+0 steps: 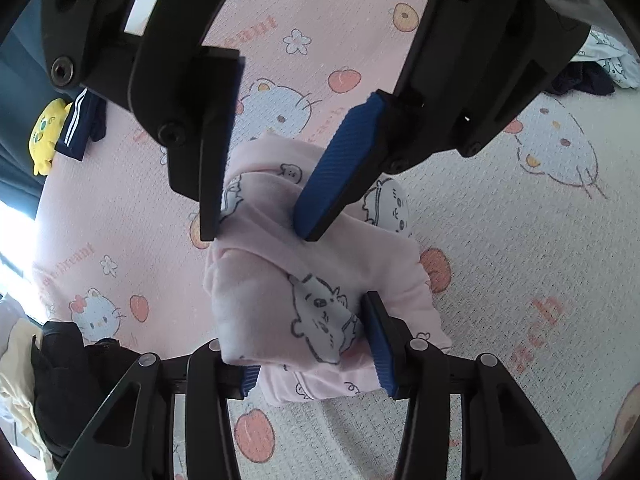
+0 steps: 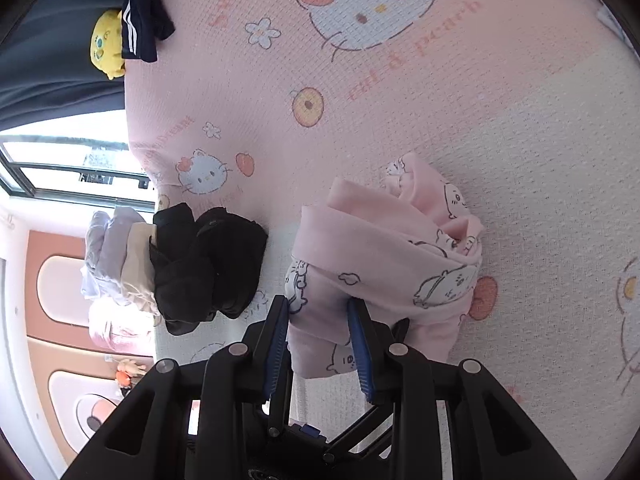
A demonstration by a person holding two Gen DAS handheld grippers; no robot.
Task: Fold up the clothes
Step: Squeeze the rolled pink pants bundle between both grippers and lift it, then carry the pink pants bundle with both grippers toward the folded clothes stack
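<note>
A pink garment [image 1: 272, 292] printed with cartoon animals is bundled into a thick fold and held just above the pink cat-print bedsheet [image 1: 520, 248]. My left gripper [image 1: 296, 328] is shut on its near end, blue pads pressing both sides. My right gripper [image 1: 258, 236] reaches in from the top of the left wrist view and pinches the far end of the bundle. In the right wrist view the right gripper [image 2: 318, 304] is shut on a thick fold of the same garment [image 2: 380, 248], which drapes away over the bedsheet [image 2: 400, 100]. The left gripper is hidden there.
A pile of black and beige clothes [image 2: 208, 268] sits at the bed's edge, seen also as the pile [image 1: 60, 368]. A yellow plush toy [image 2: 106, 44] and a navy striped garment [image 2: 144, 12] lie at a far corner. More clothes [image 1: 600, 68] lie beyond.
</note>
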